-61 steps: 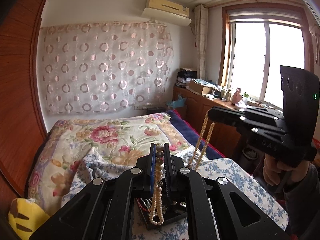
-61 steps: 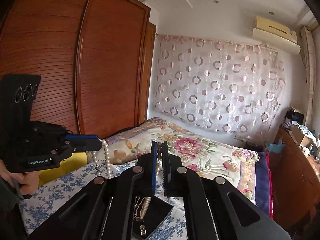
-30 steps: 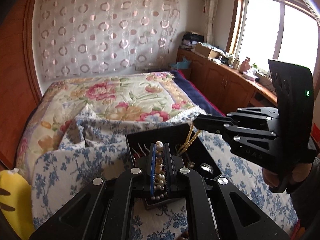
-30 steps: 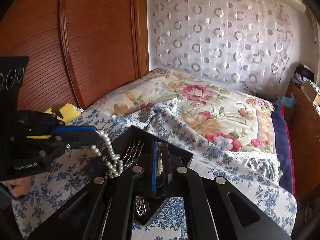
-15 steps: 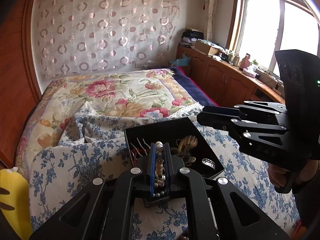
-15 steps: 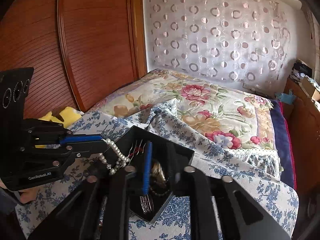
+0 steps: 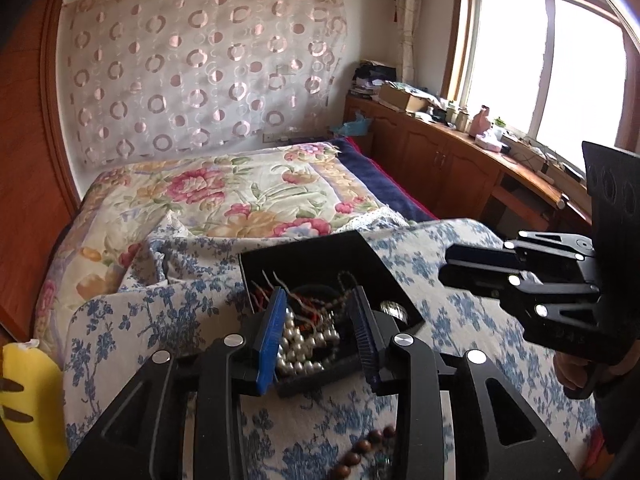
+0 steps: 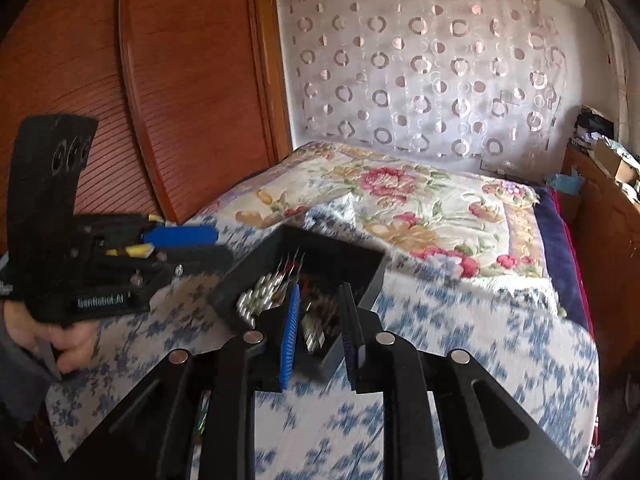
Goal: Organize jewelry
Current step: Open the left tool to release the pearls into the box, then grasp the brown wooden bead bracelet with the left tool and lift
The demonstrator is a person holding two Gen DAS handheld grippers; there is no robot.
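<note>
We see a cream floral quilt [image 7: 224, 196] spread over the bed, with a blue-flowered white cloth [image 7: 132, 320] lying across its near end. A sheer circle-patterned curtain [image 8: 424, 68] hangs behind, beside a reddish wooden wardrobe [image 8: 120, 80].

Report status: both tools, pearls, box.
Left tool open, empty. Right tool open, empty. Pearl necklace piled in black jewelry box on the blue-floral cloth. Brown bead strand lies outside the box.
</note>
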